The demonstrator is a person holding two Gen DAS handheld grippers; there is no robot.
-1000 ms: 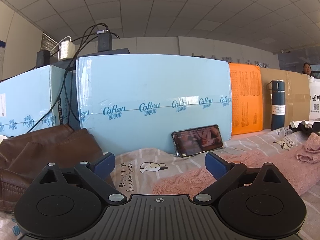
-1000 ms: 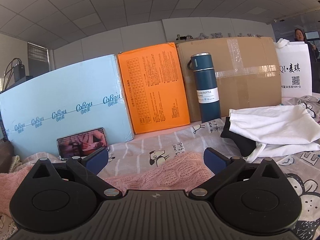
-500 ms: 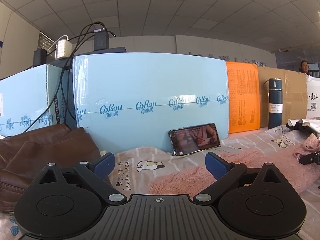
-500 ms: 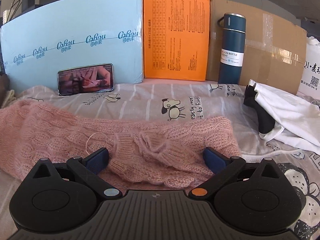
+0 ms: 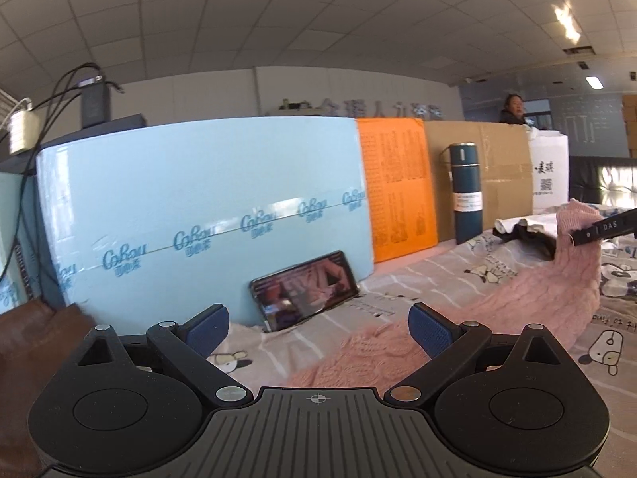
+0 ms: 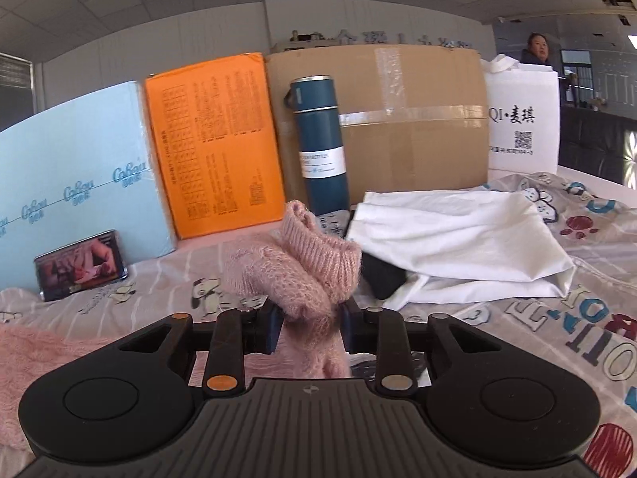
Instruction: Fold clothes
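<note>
A pink knitted sweater [image 5: 529, 298] lies on the printed bedsheet [image 5: 430, 279], stretching from my left gripper toward the right. My right gripper [image 6: 308, 324] is shut on the sweater's sleeve [image 6: 302, 263], holding its ribbed cuff lifted above the sheet. In the left wrist view the right gripper [image 5: 597, 229] shows at the far right with the raised sleeve. My left gripper [image 5: 318, 328] is open and empty, just above the sweater's near part.
A phone [image 5: 306, 288] leans on a light blue box [image 5: 199, 219]. An orange box [image 6: 215, 147], a cardboard box [image 6: 414, 127], a blue flask [image 6: 320, 143] and a white bag [image 6: 521, 119] line the back. White and black clothes [image 6: 458, 247] lie right. A brown jacket [image 5: 28, 342] lies left.
My right gripper has closed on the pink sleeve and lifted it off the sheet. My left gripper has turned a little to the right and stays open.
</note>
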